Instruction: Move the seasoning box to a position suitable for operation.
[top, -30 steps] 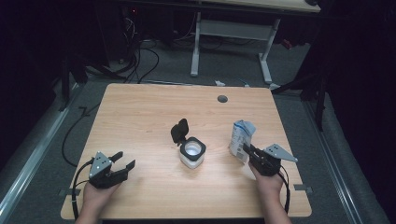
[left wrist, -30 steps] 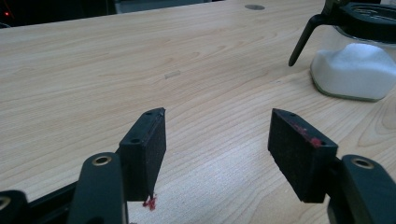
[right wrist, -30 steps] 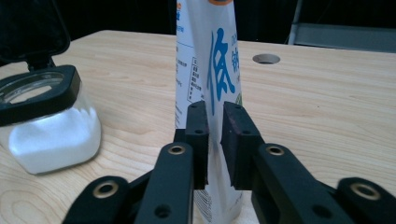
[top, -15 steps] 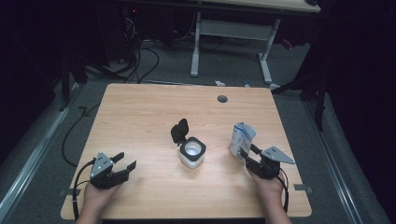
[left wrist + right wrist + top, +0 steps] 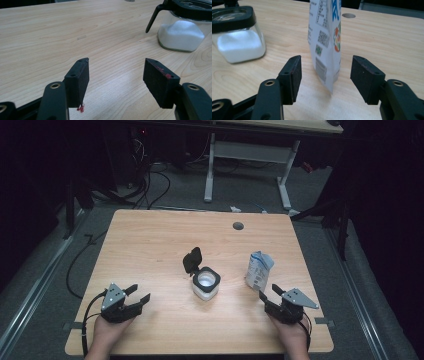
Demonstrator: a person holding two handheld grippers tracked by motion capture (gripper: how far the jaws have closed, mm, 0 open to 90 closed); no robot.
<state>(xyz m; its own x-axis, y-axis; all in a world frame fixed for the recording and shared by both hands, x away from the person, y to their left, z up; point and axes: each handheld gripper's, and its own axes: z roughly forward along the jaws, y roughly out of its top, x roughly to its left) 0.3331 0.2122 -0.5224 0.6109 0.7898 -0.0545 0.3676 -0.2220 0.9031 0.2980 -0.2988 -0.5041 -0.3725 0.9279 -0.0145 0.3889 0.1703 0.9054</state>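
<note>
Two tools sit low over the near edge of a wooden desk (image 5: 150, 245), one in each of your hands. Your right tool (image 5: 267, 292) is at the near right, and its jaws have just been opening; they now stand wide apart. A white pouch with blue print (image 5: 259, 270) stands upright just beyond them. In the right gripper view the pouch (image 5: 325, 40) rises in line with the gap between the two black pads (image 5: 295, 75), and neither pad presses on it; whether its near edge reaches in between them you cannot tell.

Your left tool (image 5: 137, 295) rests at the near left, well apart from everything, its jaws also apart with bare wood between them.

Near the middle of the desk stands a clear square jar (image 5: 205, 285) partly filled with white powder. Its black hinged lid (image 5: 192, 260) is flipped up and leans back to the left. The pouch stands to the right of the jar, near but not touching it.
</note>
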